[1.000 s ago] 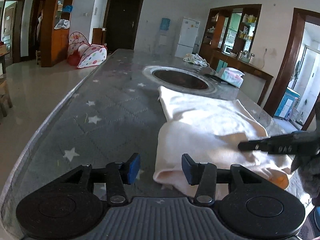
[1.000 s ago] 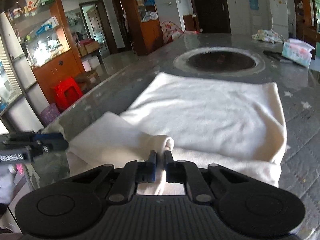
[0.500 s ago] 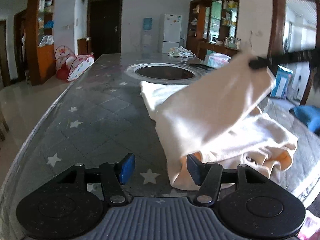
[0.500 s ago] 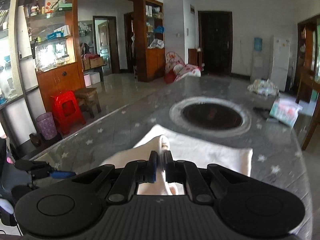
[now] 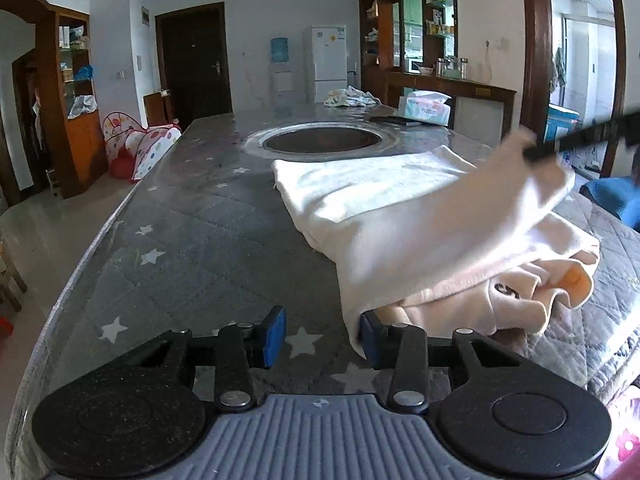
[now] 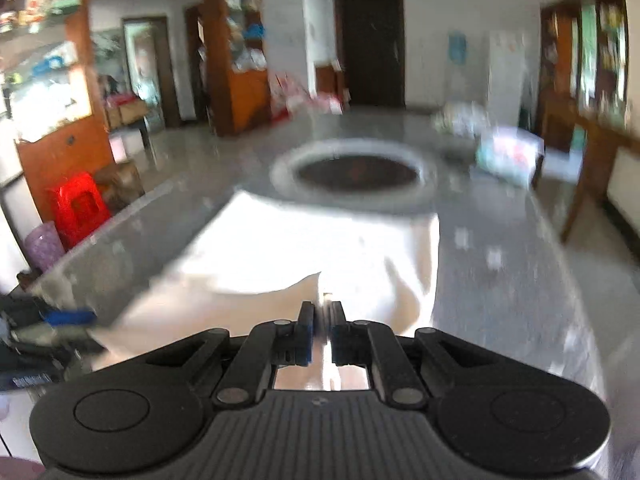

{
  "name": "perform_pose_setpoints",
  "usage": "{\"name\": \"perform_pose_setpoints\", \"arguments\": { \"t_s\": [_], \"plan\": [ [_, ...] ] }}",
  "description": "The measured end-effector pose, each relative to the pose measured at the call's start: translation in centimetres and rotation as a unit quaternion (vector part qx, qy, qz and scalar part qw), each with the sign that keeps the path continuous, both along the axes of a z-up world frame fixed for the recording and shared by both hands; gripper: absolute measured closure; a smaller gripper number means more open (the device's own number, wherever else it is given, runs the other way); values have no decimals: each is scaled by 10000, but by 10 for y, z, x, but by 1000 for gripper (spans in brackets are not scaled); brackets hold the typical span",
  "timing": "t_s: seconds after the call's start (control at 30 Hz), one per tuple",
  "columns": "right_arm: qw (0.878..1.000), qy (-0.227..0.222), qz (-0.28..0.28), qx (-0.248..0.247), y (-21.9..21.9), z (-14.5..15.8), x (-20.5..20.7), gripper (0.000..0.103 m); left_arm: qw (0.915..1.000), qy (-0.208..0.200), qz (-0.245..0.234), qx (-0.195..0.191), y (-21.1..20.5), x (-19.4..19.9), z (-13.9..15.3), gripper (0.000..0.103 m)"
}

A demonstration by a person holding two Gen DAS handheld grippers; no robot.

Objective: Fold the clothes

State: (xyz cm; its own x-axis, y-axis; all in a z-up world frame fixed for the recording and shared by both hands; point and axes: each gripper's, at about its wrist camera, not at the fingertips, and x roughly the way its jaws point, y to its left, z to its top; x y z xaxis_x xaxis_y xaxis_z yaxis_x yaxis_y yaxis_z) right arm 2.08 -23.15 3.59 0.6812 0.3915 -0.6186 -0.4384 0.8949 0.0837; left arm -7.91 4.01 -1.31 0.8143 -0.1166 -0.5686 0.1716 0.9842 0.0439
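Up and across goes the cream garment [image 5: 404,216] since a second ago, when its near flap lay flat; now that flap hangs off the surface [image 5: 192,240], carried over toward the right by the right gripper [image 6: 322,320]; its jaws are clenched tight on a pinch of the cloth, seen at the right edge of the left wrist view as a dark bar biting the raised corner; the rest of the garment lies spread toward the far round inset [image 5: 320,142], a crumpled peach bunch at its near right side; the left gripper [image 5: 322,336] sits low at the near edge, jaws closing, its right pad touching the cloth's near hem while the left pad stands clear over the bare starred top, nothing gripped between them; the right wrist view is smeared with blur, so the far tissue box [image 5: 426,106] and the cloth bundle [image 5: 352,98] read only as blotches there; plenty of bare surface lies to the left of the garment; on the right the garment nearly reaches the surface's edge.
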Motion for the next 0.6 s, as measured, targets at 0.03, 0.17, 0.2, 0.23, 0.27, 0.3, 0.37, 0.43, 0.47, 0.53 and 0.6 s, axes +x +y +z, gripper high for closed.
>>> {"name": "perform_pose_setpoints", "arguments": {
  "t_s": [0.03,0.17,0.2,0.23,0.27,0.3,0.37,0.43,0.47,0.53,0.6],
  "plan": [
    [9999,95,-36,-5,-2,-8,0,92,10000,21,-14,11,0,0,0,60],
    [9994,291,-184,45,-13,-26,0,92,9996,167,-241,-35,9,-3,7,58],
    [9993,286,-197,110,-16,-25,-1,92,9993,202,-302,-50,11,-3,9,58],
    [9995,218,-190,143,-18,-22,-3,92,9992,203,-344,-66,14,-4,12,58],
    [9997,129,-160,159,-19,-18,-4,92,9991,187,-377,-82,16,-4,16,58],
    [9997,60,-117,182,-18,-16,-6,92,9990,172,-409,-99,19,-4,20,58],
    [9997,-26,-38,221,-16,-14,-5,92,9990,90,-405,-163,23,0,29,58],
    [9996,-74,34,256,-11,-14,-1,92,9989,-13,-389,-278,21,8,36,60],
    [9996,-88,69,269,-8,-15,0,92,9986,-46,-402,-350,19,12,39,60],
    [9994,-117,144,293,0,-18,3,92,9972,-96,-513,-542,10,23,41,60],
    [9992,-164,248,277,6,-21,5,92,9953,-117,-655,-707,0,36,40,60]
  ]
}}
